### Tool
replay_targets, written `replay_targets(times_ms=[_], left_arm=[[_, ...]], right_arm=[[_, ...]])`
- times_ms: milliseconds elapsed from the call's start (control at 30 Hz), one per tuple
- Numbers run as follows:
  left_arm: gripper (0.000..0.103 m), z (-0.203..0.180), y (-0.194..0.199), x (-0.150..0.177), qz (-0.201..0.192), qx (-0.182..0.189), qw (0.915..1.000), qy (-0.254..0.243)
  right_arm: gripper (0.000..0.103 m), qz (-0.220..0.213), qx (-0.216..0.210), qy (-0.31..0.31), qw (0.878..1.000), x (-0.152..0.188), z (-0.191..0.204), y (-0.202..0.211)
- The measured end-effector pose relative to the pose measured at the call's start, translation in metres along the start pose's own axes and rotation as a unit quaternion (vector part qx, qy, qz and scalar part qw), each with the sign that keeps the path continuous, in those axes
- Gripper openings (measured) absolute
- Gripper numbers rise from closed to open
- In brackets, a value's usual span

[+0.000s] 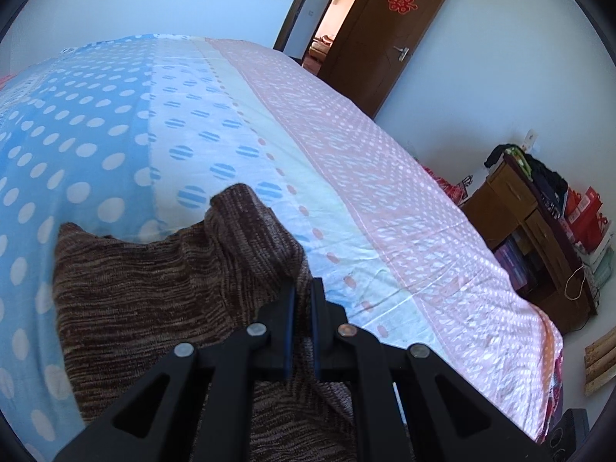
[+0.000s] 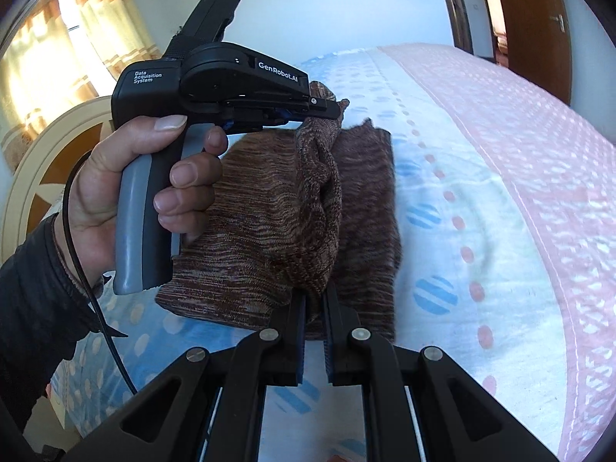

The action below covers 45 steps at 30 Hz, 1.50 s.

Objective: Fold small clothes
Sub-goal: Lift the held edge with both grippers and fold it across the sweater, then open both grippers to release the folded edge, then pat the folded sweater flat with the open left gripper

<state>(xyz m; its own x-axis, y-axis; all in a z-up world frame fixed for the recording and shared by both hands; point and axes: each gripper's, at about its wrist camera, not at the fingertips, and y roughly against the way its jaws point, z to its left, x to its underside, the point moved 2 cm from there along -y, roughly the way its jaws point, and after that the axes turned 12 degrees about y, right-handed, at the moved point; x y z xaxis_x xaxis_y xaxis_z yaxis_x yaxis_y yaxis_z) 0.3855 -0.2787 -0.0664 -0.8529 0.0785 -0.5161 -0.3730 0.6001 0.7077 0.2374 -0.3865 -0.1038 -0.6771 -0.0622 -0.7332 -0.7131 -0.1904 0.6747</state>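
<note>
A brown knitted garment (image 1: 161, 281) lies on the bed. My left gripper (image 1: 303, 288) is shut on its edge and holds a fold of it raised. In the right wrist view the garment (image 2: 269, 211) lies partly folded, with a raised ridge running between both grippers. My right gripper (image 2: 315, 300) is shut on the near end of that ridge. The left gripper (image 2: 338, 109), held by a hand, pinches the far end above the bed.
The bed sheet (image 1: 346, 161) has blue, white and pink dotted bands. A brown door (image 1: 385, 38) stands open behind the bed. A wooden cabinet (image 1: 539, 231) with clothes and bags stands right of the bed. A round headboard (image 2: 46, 161) and curtains are at the left.
</note>
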Motion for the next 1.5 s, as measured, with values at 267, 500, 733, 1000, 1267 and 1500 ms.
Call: replay_targets(times_ms=[267,500,733,1000,1267,1500], left_arm=[[0.013,-0.016,-0.018,0.018,-0.007,-0.037,0.9986,-0.039],[0.055,0.009,0.037,0.050,-0.052,-0.062,0.9942,-0.070],[0.055,0.057,0.073,0.112,-0.088,-0.119,0.9837,-0.102],[0.070,0.051,0.074,0.119,-0.106,-0.115,0.9796,-0.125],[0.092,0.097,0.070,0.111,-0.072,-0.068,0.9951,-0.003],[0.096,0.105,0.068,0.113,-0.060,-0.059,0.9962,0.023]], right_arm=[[0.006,0.032,-0.014,-0.031,0.999,0.014,-0.017,-0.011],[0.006,0.038,-0.008,-0.020,0.999,0.024,-0.020,0.006],[0.019,-0.043,0.055,0.021,0.997,-0.011,-0.003,0.039],[0.017,0.064,0.045,0.028,0.997,-0.008,0.000,-0.021],[0.019,0.060,0.065,0.060,0.994,0.001,0.016,-0.001],[0.021,0.006,0.045,0.096,0.994,-0.085,0.018,-0.015]])
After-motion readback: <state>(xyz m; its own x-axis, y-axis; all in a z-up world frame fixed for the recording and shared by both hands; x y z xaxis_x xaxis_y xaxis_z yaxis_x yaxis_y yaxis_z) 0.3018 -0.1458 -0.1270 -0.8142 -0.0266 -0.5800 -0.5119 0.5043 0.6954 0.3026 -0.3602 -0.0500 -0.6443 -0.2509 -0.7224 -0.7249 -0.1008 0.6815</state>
